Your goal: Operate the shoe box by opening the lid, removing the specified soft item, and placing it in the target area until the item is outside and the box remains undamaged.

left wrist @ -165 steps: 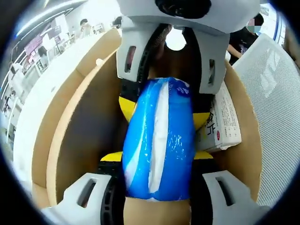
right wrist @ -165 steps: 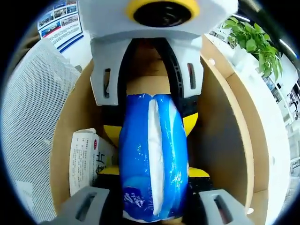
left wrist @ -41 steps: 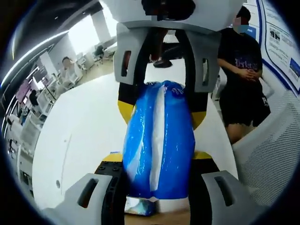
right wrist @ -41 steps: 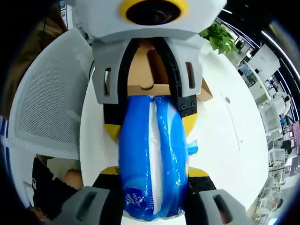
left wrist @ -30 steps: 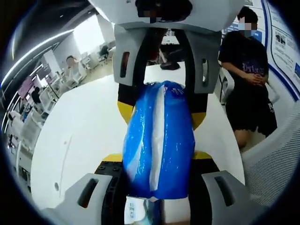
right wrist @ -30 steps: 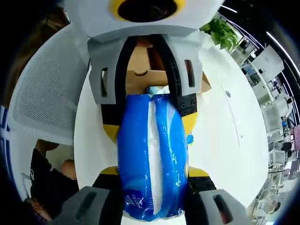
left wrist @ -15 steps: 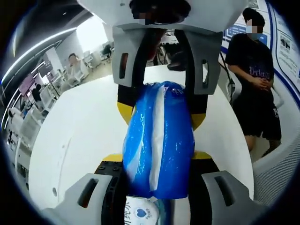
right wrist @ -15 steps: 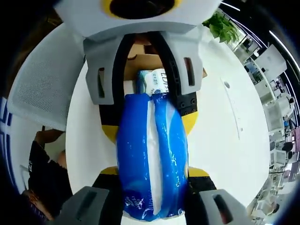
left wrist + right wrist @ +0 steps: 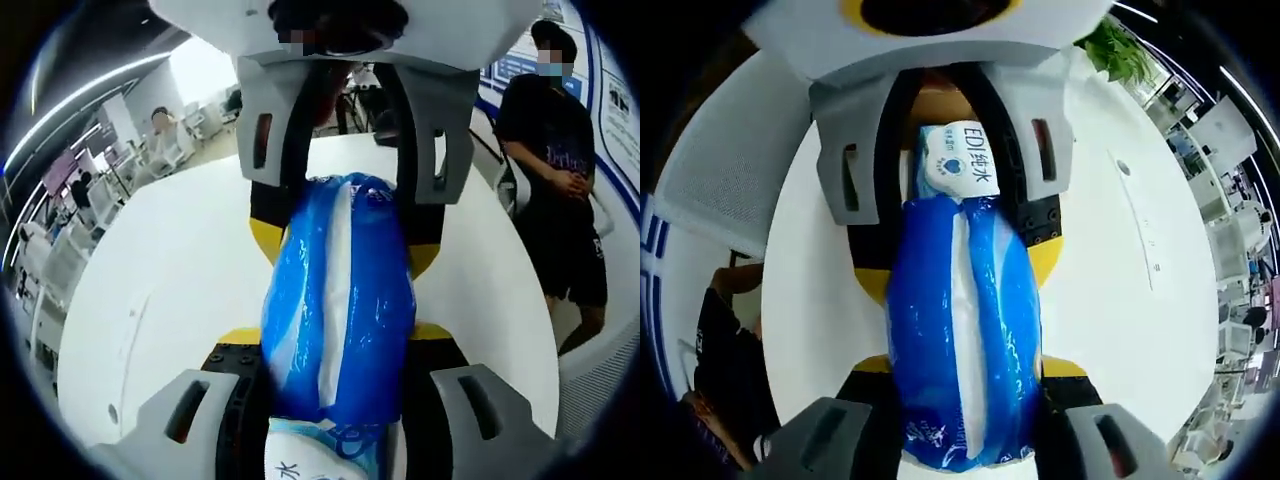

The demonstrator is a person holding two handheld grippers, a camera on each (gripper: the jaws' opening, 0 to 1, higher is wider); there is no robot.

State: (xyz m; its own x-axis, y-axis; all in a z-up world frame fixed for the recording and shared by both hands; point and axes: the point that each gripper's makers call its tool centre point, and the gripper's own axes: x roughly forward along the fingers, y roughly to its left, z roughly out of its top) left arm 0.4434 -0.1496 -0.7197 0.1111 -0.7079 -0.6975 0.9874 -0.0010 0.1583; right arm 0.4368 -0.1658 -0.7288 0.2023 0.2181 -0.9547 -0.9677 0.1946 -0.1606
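A white and pale-blue pack (image 9: 958, 160) printed "EDI纯水" shows in the right gripper view just past the far end of the blue pack (image 9: 962, 335), between the jaws of the left tool (image 9: 945, 165) that enters from the top; the same white pack (image 9: 325, 455) peeks out at the bottom of the left gripper view with the character "水" readable and a blue ring mark beside it. The blue pack (image 9: 338, 300) is a soft, glossy plastic-wrapped bundle with a white seam down its middle and small white print near one end, too blurred to read. Both tools are closed on it from opposite ends: the right tool (image 9: 962, 395) grips one end, the left tool (image 9: 335, 400) the other, and it hangs above the white desk (image 9: 170, 270). Brown cardboard of the shoe box (image 9: 940, 105) shows behind the left tool's jaws in the right gripper view; what it holds is hidden. A person (image 9: 555, 150) in a dark T-shirt with lettering too small to read stands beside the desk.
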